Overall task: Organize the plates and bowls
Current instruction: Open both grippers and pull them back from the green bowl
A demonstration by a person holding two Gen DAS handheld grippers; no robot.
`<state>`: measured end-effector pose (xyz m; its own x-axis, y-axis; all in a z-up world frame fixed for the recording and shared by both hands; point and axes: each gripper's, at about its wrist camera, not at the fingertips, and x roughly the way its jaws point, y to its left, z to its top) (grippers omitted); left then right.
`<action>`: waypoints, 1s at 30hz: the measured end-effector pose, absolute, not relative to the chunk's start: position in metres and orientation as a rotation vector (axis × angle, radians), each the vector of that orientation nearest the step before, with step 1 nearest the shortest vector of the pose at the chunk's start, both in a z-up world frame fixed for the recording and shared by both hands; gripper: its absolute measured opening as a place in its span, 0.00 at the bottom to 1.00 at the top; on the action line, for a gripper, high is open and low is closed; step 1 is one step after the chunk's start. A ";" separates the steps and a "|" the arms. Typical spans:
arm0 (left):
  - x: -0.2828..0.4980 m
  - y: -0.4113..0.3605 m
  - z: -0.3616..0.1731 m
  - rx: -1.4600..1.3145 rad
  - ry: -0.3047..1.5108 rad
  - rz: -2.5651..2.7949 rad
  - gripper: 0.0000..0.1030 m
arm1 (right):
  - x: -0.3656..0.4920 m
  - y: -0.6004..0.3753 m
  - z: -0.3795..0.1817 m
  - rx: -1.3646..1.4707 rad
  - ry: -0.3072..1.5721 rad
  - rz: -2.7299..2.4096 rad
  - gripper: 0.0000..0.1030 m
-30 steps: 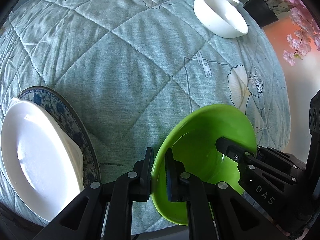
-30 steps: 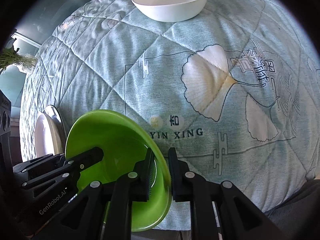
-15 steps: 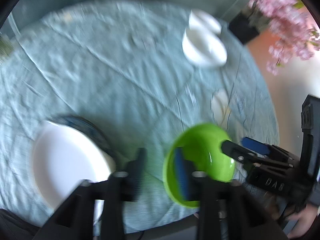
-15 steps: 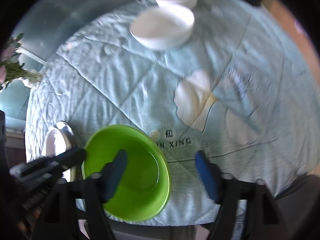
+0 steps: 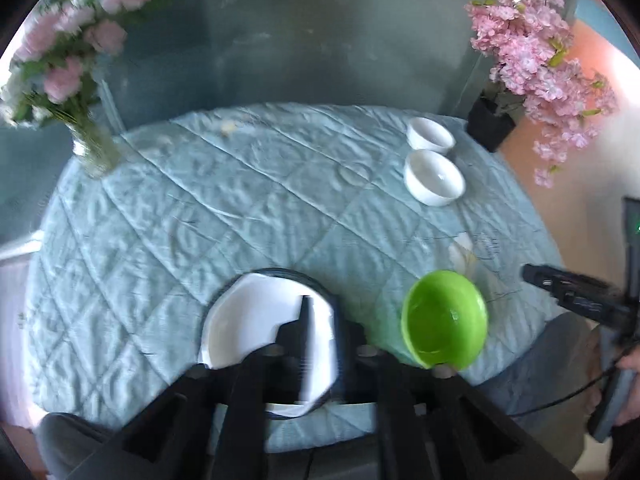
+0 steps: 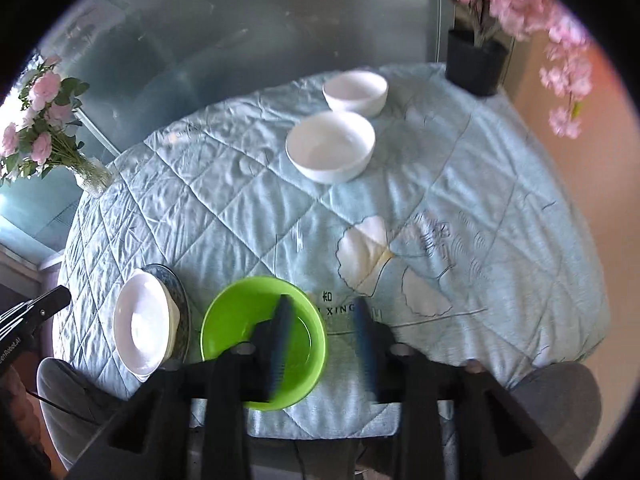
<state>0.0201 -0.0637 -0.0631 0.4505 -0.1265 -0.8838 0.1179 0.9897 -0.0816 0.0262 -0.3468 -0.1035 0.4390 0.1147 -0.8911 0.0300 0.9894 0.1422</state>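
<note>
Left gripper [image 5: 328, 336] jaws closing on nothing; right gripper [image 6: 324, 340] fingers spread, empty. Green bowl [image 6: 262, 340] sits free near the table edge, just beside the stacked plates [image 6: 146, 328]. Risk: a careless regrasp knocks it off.

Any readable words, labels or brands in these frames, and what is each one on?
"XING": printed on the tablecloth, its start hidden behind the right tool.
"enRobot.AI": on the left tool, cut off at the frame edge.
Other tablecloth characters and the right tool's side lettering: too blurred to read.
</note>
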 end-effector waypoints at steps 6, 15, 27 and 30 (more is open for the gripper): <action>0.019 -0.072 -0.051 0.025 1.008 -0.079 0.99 | 0.025 -0.333 -0.078 0.025 1.053 0.060 0.99; 0.038 -0.098 -0.059 0.025 1.058 -0.140 0.99 | 0.027 -0.332 -0.091 -0.037 1.116 -0.002 0.99; 0.091 -0.144 -0.062 0.020 1.086 -0.202 0.99 | 0.045 -0.357 -0.091 -0.022 1.108 -0.036 0.99; 0.107 -0.156 -0.069 0.046 1.107 -0.197 0.99 | 0.052 -0.359 -0.094 -0.053 1.102 -0.045 0.99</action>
<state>0.1074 -0.1555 -0.0693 0.4315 -0.1350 -0.8920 0.1807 0.9816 -0.0611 0.0519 -0.3592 -0.0941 0.4515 -0.0627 -0.8901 0.0096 0.9978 -0.0655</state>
